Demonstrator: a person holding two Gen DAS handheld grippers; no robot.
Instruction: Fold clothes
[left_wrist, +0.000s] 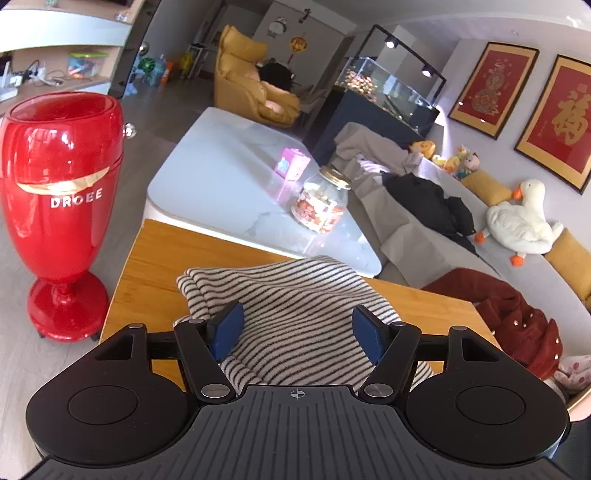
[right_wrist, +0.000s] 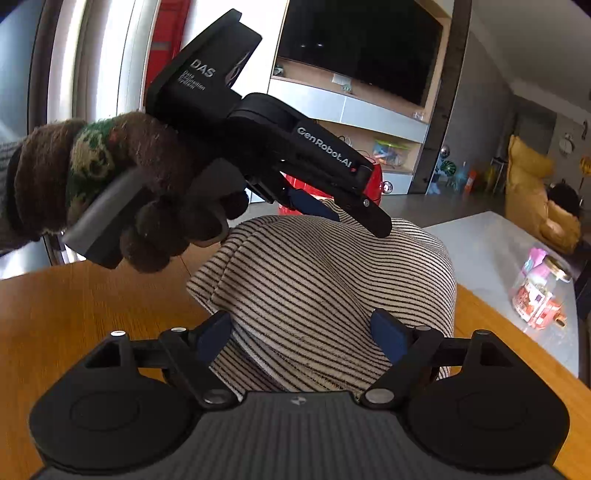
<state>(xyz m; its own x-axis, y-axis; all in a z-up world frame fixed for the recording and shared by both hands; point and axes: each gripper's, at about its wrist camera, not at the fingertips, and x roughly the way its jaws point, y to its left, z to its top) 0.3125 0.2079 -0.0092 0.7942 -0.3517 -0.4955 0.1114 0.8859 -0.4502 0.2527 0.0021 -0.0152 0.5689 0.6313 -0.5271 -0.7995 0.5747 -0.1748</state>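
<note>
A black-and-white striped garment (left_wrist: 295, 302) lies bunched and partly folded on the wooden table (left_wrist: 147, 266); it also shows in the right wrist view (right_wrist: 317, 280). My left gripper (left_wrist: 297, 332) is open, its blue pads spread over the garment's near part. In the right wrist view the left gripper (right_wrist: 325, 206), held by a gloved hand (right_wrist: 110, 192), tilts down onto the garment's far top. My right gripper (right_wrist: 301, 336) is open, its pads on either side of the garment's near fold.
A tall red bin (left_wrist: 62, 206) stands on the floor left of the table. A white marble table (left_wrist: 229, 177) beyond holds a glass jar (left_wrist: 321, 203) and a pink box (left_wrist: 290, 164). A red garment (left_wrist: 509, 317) lies on the grey sofa (left_wrist: 517, 266) at right.
</note>
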